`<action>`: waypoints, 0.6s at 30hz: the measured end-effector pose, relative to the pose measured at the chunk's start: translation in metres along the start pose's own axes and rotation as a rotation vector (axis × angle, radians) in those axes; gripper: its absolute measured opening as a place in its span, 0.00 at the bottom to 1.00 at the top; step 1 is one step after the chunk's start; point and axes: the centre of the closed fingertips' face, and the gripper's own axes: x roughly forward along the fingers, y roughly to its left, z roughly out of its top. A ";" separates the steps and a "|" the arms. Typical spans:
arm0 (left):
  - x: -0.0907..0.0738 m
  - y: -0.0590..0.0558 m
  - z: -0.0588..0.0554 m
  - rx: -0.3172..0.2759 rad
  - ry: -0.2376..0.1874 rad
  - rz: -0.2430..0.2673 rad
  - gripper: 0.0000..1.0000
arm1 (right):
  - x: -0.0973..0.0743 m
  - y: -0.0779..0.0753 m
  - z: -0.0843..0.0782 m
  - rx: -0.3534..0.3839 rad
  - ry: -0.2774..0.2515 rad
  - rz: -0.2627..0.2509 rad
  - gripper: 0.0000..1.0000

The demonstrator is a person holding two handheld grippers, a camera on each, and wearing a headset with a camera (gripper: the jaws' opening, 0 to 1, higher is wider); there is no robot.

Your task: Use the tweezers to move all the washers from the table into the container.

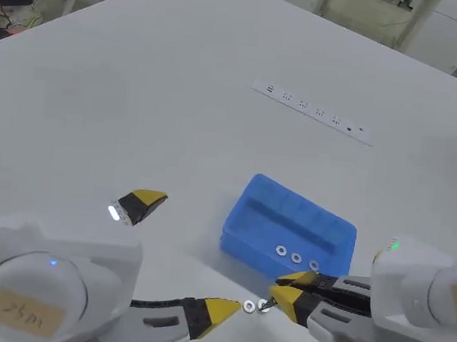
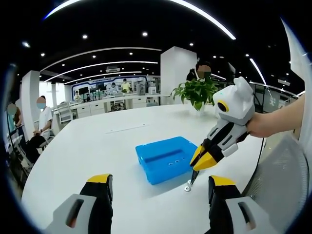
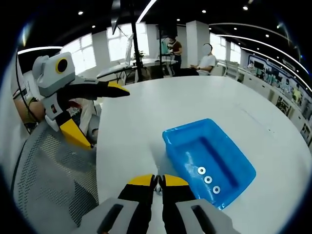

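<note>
A blue container [image 1: 292, 223] sits on the white table with three washers [image 1: 297, 257] in it. Two washers [image 1: 256, 305] lie on the table just in front of its near edge. My right gripper [image 1: 284, 293] is shut on thin tweezers [image 1: 270, 301], whose tip points down beside those loose washers. In the left gripper view the tweezers [image 2: 191, 178] hang just above a washer [image 2: 187, 186] by the container [image 2: 165, 158]. My left gripper [image 1: 188, 257] stands wide open with nothing in it, left of the washers. In the right gripper view the container [image 3: 209, 161] lies ahead of the shut right gripper [image 3: 158, 184].
A white power strip [image 1: 312, 110] lies on the table beyond the container. The white table [image 1: 140, 93] stretches wide to the left and far side. A mesh chair back [image 3: 53, 175] stands at the table's near edge. People sit at distant desks.
</note>
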 end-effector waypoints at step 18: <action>-0.001 0.001 0.000 0.001 -0.001 0.004 0.82 | -0.028 -0.016 0.054 0.120 -0.203 -0.020 0.02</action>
